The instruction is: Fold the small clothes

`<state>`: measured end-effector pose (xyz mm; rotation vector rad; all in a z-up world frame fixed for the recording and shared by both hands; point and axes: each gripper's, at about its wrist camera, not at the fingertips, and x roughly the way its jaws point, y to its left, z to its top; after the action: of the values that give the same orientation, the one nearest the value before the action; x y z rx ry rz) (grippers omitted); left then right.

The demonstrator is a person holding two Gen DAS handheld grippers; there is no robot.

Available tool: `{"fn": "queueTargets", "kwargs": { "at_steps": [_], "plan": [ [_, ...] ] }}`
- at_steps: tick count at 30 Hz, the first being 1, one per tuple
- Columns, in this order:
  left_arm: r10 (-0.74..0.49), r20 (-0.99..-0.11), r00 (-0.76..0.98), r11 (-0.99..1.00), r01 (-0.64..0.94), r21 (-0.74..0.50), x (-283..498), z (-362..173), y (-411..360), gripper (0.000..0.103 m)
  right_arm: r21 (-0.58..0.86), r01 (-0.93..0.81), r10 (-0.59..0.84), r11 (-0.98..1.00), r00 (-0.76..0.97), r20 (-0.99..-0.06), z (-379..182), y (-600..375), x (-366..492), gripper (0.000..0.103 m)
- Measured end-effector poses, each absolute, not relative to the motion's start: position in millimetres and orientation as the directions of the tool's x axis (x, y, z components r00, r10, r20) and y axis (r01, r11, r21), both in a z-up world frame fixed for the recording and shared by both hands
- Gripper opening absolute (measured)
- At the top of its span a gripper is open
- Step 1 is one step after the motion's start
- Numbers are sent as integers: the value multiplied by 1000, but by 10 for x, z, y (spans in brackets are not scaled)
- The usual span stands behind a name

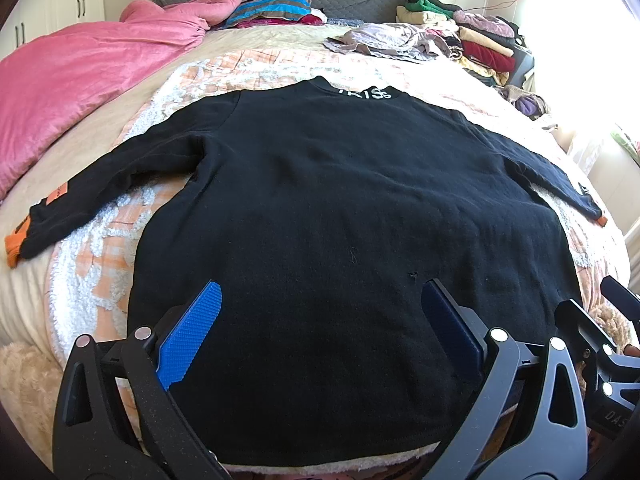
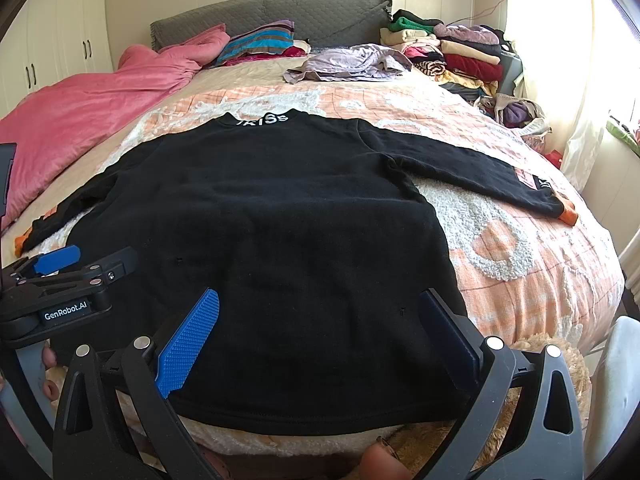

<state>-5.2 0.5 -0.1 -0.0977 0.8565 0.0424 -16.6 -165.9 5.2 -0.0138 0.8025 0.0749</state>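
Black sweater (image 1: 340, 200) lying flat on bed (image 1: 100, 280), neck pointing away, sleeves reaching sideways, left tongs (image 1: 320, 320) and right tongs (image 2: 320, 320) both spreading wide, holding nothing

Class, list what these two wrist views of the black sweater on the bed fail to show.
- Black sweater: front design, lying face-down in both views.
- Near hem: left wrist view, partly behind the left tongs.
- Sleeve patch: right wrist view, print too small.
- Sweater's other cuff: right wrist view, partly hidden behind its body.

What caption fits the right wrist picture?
Open right tongs hover over a black sweater spread flat on the bed.
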Motion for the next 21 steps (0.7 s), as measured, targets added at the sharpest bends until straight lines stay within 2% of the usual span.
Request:
{"fn": "queueTargets", "kwargs": {
  "at_steps": [21],
  "plan": [
    [1, -765, 644, 995, -77, -63, 41, -32, 12, 94, 28, -87, 80, 996, 688, -722, 62, -1654, -48, 99]
  ]
}}
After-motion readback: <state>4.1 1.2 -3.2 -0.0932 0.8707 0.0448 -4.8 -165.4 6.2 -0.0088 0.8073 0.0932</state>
